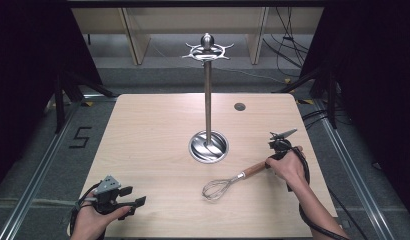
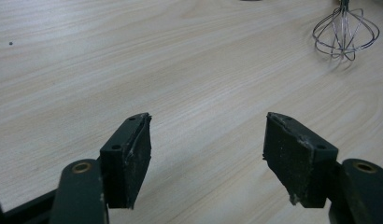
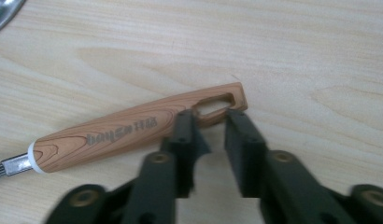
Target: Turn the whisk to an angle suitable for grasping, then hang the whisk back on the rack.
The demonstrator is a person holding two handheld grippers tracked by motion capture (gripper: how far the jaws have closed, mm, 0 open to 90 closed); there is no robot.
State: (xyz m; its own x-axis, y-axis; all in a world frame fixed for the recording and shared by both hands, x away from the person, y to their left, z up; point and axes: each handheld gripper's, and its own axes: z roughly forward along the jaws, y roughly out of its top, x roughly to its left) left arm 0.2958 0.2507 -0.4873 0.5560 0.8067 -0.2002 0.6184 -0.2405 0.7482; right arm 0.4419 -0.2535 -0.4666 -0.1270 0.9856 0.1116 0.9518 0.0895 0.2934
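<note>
A wire whisk (image 1: 235, 178) with a wood-grain handle (image 3: 133, 133) lies on the pale wooden table (image 1: 153, 125), to the right of centre, handle pointing right. My right gripper (image 1: 268, 163) sits at the handle's far end. In the right gripper view its jaws (image 3: 210, 126) stand a little apart over the handle's slotted tip, with bare table showing between them. My left gripper (image 1: 134, 196) rests at the near left of the table, open (image 2: 208, 140) with nothing between its jaws. The whisk's wire head (image 2: 346, 32) lies well beyond it.
A tall metal utensil stand (image 1: 208, 100) rises from a round steel base (image 1: 208, 146) at the table's middle, with a ring of hooks (image 1: 207, 50) on top. A dark round grommet (image 1: 239, 106) sits at the back right. Cables trail off the table's right side.
</note>
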